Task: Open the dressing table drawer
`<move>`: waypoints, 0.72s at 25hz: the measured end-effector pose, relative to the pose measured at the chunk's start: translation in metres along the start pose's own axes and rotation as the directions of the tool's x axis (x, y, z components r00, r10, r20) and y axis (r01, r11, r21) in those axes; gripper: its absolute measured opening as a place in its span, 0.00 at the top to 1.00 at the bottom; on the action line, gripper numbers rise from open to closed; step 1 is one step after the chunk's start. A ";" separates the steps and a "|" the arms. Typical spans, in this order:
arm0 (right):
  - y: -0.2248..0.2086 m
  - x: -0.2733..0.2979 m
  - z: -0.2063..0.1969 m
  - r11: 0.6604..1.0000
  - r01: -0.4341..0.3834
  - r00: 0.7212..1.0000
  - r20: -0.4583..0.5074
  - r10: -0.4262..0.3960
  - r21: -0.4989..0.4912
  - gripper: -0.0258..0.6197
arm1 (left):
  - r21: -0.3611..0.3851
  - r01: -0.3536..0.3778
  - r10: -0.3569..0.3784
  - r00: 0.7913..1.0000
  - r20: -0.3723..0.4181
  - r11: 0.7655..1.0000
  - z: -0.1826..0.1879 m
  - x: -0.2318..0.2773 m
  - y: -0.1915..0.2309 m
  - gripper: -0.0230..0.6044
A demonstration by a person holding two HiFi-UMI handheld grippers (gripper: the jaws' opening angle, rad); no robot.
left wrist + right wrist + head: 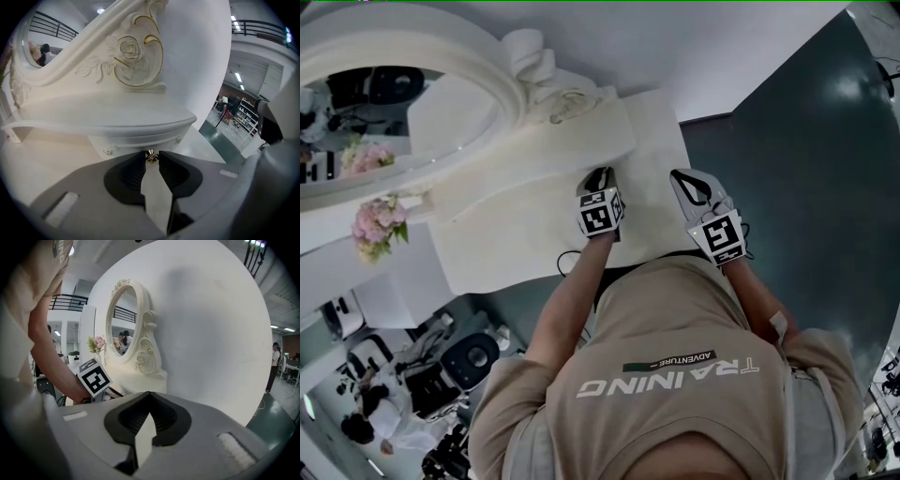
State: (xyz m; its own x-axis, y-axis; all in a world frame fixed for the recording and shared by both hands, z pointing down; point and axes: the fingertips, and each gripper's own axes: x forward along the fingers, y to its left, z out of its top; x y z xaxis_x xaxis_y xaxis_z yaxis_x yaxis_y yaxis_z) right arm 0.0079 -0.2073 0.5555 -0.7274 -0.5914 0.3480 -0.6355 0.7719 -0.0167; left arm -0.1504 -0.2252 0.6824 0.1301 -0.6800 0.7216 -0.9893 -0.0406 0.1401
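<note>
The white dressing table (516, 239) stands against the wall, with its oval mirror (356, 122) at the left. In the left gripper view the drawer front (136, 143) sits just under the table top's edge (108, 125). Its small gold knob (150, 155) is pinched between the tips of my left gripper (150, 158), which is shut on it. In the head view the left gripper (600, 174) points down at the table's front. My right gripper (682, 178) hovers beside it to the right, shut on nothing; its tips (149, 393) meet.
A bunch of pink flowers (380, 225) stands at the table's left end. A carved rose with gold trim (130, 49) rises above the table top. Dark green floor (806, 150) lies to the right. Equipment and a person (375, 403) are at the lower left.
</note>
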 end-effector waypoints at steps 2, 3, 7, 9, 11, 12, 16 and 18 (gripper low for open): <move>0.002 0.000 0.001 1.000 0.002 1.000 0.001 -0.001 -0.012 0.96 | -0.003 0.001 -0.001 1.000 -0.007 1.000 -0.005 -0.003 -0.001 0.79; 0.002 0.000 0.001 1.000 0.002 1.000 0.003 -0.002 -0.017 0.96 | -0.005 0.000 0.000 1.000 -0.009 1.000 -0.007 -0.004 -0.002 0.79; 0.004 -0.001 -0.002 1.000 0.005 1.000 0.002 -0.005 -0.021 0.96 | -0.009 0.001 -0.001 1.000 -0.013 1.000 -0.013 -0.007 -0.005 0.79; 0.008 -0.002 -0.001 0.999 0.001 1.000 0.002 -0.001 -0.048 0.96 | -0.012 0.001 -0.001 1.000 -0.013 1.000 -0.015 -0.010 -0.007 0.79; 0.013 -0.004 0.000 0.997 -0.005 1.000 0.001 0.005 -0.071 0.96 | -0.011 0.001 -0.001 1.000 -0.012 1.000 -0.018 -0.013 -0.009 0.79; 0.015 -0.005 -0.001 0.997 -0.007 1.000 0.000 0.007 -0.081 0.96 | -0.011 0.002 -0.002 1.000 -0.012 1.000 -0.020 -0.014 -0.010 0.79; 0.020 -0.007 -0.005 0.998 -0.010 1.000 0.002 0.011 -0.060 0.96 | -0.009 0.006 -0.006 1.000 -0.015 1.000 -0.027 -0.019 -0.011 0.79; 0.021 -0.008 -0.006 0.999 -0.008 1.000 0.005 0.008 -0.044 0.96 | -0.006 0.007 -0.007 1.000 -0.013 1.000 -0.030 -0.022 -0.012 0.79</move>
State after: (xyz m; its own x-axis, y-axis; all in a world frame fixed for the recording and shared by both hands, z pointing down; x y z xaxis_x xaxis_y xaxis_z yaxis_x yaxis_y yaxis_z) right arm 0.0019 -0.1846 0.5577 -0.7341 -0.5861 0.3429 -0.6175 0.7863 0.0220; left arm -0.1390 -0.1880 0.6853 0.1378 -0.6699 0.7296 -0.9880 -0.0411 0.1489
